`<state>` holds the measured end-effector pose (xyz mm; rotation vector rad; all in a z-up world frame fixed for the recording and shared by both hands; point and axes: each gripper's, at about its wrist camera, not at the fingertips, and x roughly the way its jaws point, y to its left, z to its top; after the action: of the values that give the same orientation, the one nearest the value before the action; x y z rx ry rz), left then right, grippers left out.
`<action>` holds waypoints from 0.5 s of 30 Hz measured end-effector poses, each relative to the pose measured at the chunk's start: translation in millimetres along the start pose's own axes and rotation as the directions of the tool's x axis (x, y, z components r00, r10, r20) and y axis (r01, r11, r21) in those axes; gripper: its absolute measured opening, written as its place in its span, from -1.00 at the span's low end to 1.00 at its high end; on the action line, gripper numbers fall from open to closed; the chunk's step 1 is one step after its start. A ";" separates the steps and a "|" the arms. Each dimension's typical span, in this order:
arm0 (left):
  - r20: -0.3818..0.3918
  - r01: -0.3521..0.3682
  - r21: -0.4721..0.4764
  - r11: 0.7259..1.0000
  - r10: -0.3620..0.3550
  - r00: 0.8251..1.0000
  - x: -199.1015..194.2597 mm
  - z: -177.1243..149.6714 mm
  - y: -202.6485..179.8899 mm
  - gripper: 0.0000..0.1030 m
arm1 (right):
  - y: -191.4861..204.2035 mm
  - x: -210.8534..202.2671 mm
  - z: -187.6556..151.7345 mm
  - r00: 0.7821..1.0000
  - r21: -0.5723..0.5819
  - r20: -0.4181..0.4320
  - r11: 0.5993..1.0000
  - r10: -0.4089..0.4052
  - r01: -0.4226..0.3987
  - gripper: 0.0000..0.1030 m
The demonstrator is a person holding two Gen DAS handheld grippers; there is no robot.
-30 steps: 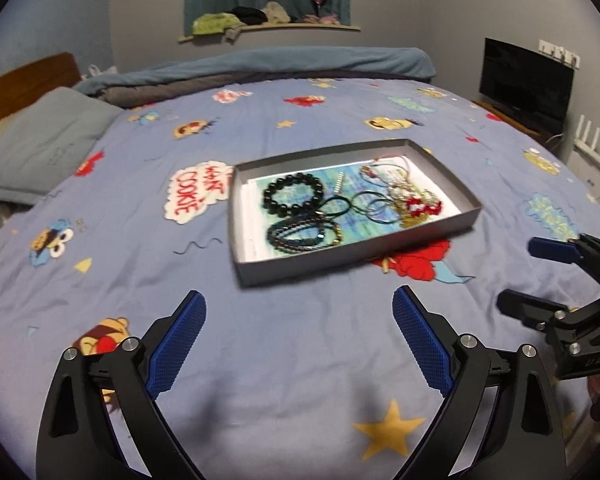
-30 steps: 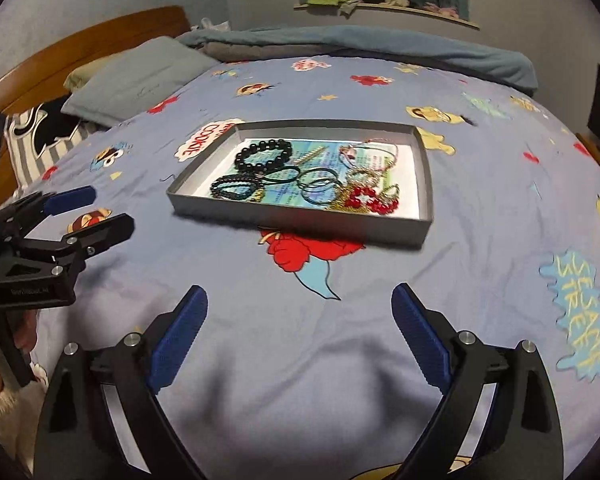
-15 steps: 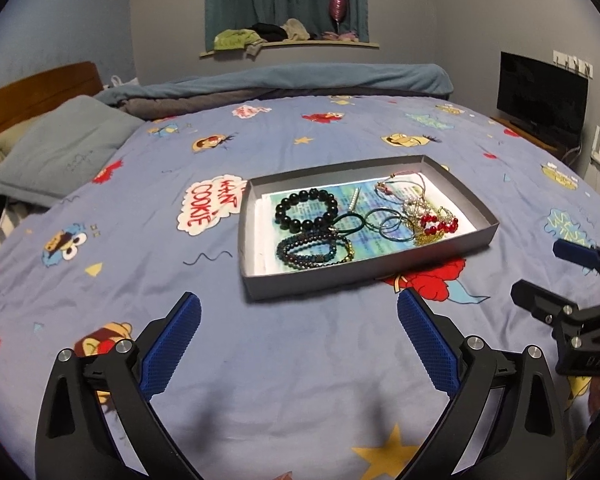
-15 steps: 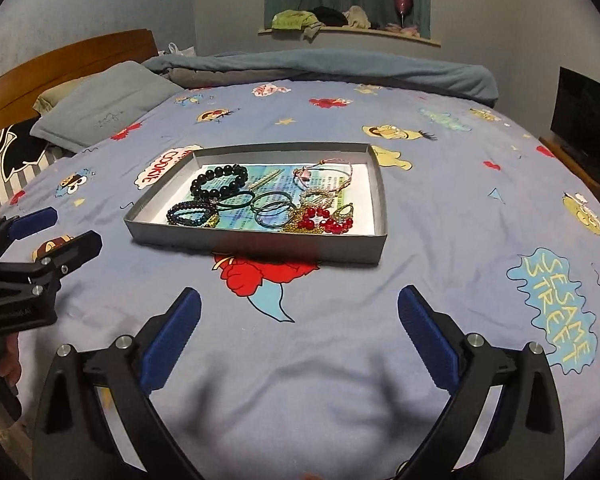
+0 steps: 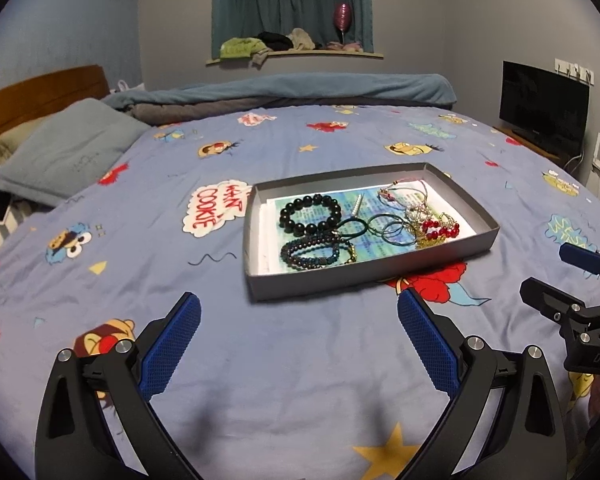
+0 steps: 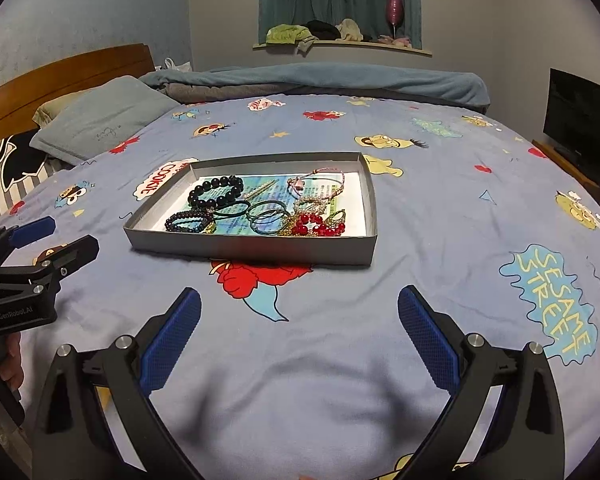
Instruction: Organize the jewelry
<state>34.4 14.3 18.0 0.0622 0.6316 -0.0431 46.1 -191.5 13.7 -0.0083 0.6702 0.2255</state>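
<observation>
- Left gripper (image 5: 298,320): fingers wide apart, holding nothing. It has tipped up and eased back from the tray (image 5: 364,270) over the last second, so no reach has begun.
- Jewelry is all in the tray: black bead bracelet (image 5: 310,214) at its left end, red beads (image 5: 440,229) at its right.
- Right gripper (image 6: 299,318): also spread, empty, hovering short of the tray's near wall.
</observation>
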 end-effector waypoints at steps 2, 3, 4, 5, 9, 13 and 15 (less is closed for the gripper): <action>-0.005 0.004 -0.008 1.000 -0.004 1.000 0.1 0.0 0.5 0.90 | -0.7 -0.4 0.0 1.000 0.000 -0.001 1.000 0.000 0.000 0.89; -0.005 0.004 -0.008 1.000 -0.004 1.000 -0.2 0.1 0.3 0.90 | -0.4 -1.1 0.1 1.000 0.001 0.002 1.000 0.001 -0.001 0.89; -0.003 0.003 -0.006 1.000 -0.003 1.000 -0.7 0.1 -0.1 0.90 | -0.5 -1.6 -0.2 1.000 0.001 0.004 1.000 0.001 -0.001 0.89; -0.003 0.001 -0.006 1.000 -0.001 1.000 -0.7 0.1 0.0 0.90 | -0.4 -1.8 -0.4 1.000 0.000 0.004 1.000 0.000 0.000 0.89; -0.003 0.005 -0.006 1.000 -0.005 1.000 -1.0 0.5 0.7 0.90 | -0.5 -1.7 -1.4 1.000 -0.003 0.004 1.000 -0.003 0.003 0.89; 0.000 0.005 -0.007 1.000 -0.005 1.000 -1.7 0.6 0.5 0.90 | 0.6 -2.4 -1.2 1.000 -0.004 0.008 1.000 -0.001 0.001 0.89; -0.001 0.006 -0.008 1.000 -0.006 1.000 -1.8 0.6 0.4 0.90 | 1.2 -3.0 -1.5 1.000 -0.006 0.011 1.000 -0.002 0.002 0.89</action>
<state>33.3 14.8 19.6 0.0527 0.6327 -0.0459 42.6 -191.0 14.5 -0.0131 0.6588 0.2254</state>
